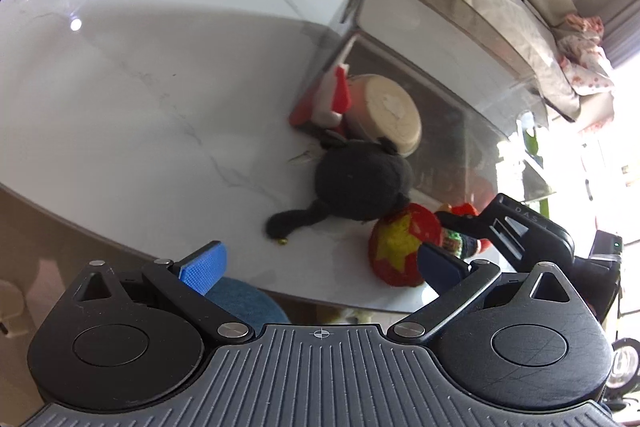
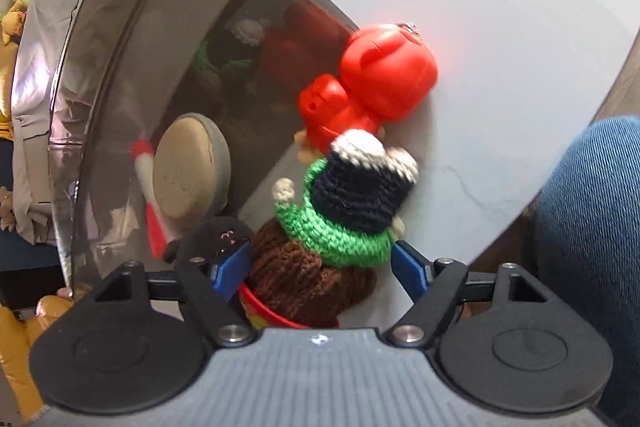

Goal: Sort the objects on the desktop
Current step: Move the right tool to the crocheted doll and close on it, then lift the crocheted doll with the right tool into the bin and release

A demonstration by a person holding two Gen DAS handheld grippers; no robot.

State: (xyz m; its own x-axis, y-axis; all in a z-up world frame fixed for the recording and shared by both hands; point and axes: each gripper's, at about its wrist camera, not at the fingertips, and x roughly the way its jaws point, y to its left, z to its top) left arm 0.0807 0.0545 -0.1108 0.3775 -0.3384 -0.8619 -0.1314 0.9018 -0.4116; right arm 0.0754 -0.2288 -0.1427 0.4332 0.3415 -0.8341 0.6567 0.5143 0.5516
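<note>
- My left gripper [image 1: 320,263] is spread wide, its ribbed blue pads [image 1: 202,267] bare, hovering over the near edge of the glossy white marble-patterned table [image 1: 140,75].
- My right gripper [image 2: 322,267] is set around the crocheted doll [image 2: 340,223]: blue pads sit at either side of its brown yarn base, but I cannot tell whether they press it or merely flank it.
- The doll has a green knitted collar, a dark navy cap and cream trim; it lies on the table just outside the transparent plastic bin [image 2: 120,75].
- A smooth red plastic figure [image 2: 372,83] lies beyond the doll, touching the bin's wall.
- Inside the bin stand a round beige disc-shaped item [image 2: 188,167] and a red-and-white piece [image 2: 150,199].
- In the left view, a fuzzy black plush [image 1: 360,183] lies against the bin's open end, with a round red ball bearing a yellow star [image 1: 400,247] beside it.
</note>
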